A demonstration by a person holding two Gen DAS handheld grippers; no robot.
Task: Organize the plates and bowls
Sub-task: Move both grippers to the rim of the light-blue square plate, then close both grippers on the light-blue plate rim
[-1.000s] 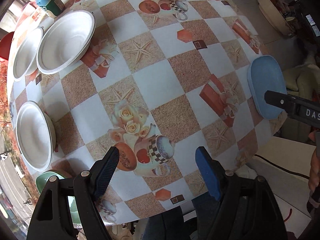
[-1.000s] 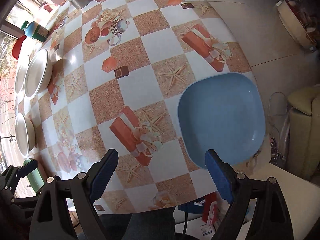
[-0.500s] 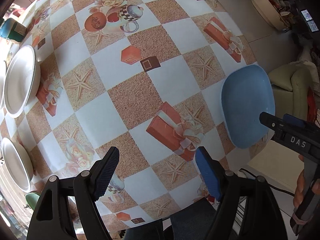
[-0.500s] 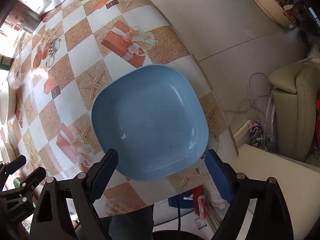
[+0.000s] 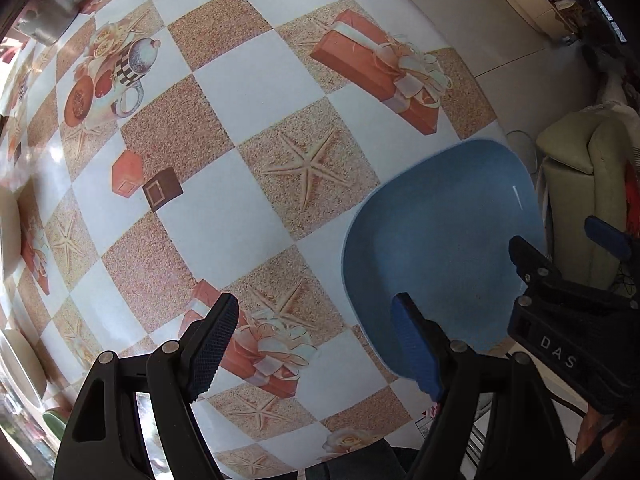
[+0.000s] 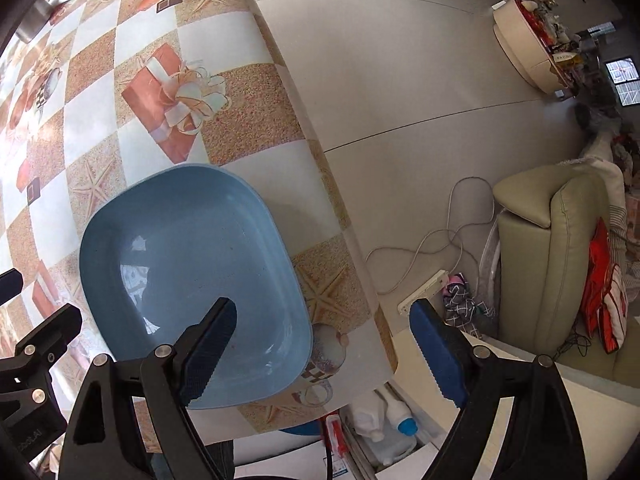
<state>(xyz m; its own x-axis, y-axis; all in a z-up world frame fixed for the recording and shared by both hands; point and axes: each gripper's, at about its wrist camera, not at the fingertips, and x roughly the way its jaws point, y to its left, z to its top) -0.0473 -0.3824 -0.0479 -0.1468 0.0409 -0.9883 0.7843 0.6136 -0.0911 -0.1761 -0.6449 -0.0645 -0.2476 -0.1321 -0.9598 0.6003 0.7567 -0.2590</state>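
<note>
A blue square plate (image 5: pixel 440 248) (image 6: pixel 192 272) lies empty at the table's near right corner, close to the edge. My left gripper (image 5: pixel 316 348) hangs open above the plate's left rim, one finger over the plate and the other over the tablecloth. My right gripper (image 6: pixel 322 352) is open too. Its left finger sits over the plate's inside and its right finger is out past the table edge. Neither gripper holds anything. White plates (image 5: pixel 10 232) show only as slivers at the left edge of the left wrist view.
The checked tablecloth (image 5: pixel 248 184) covers the table, with a metal pot (image 5: pixel 48 20) at the far corner. Past the table edge (image 6: pixel 340 208) are bare floor, a cable with a power strip (image 6: pixel 424 292), a beige sofa (image 6: pixel 560 248) and bottles (image 6: pixel 392 424) under the table.
Both grippers have moved across the table toward the blue plate and come lower. The plate has grown larger in both views. The jaws have kept the same width.
</note>
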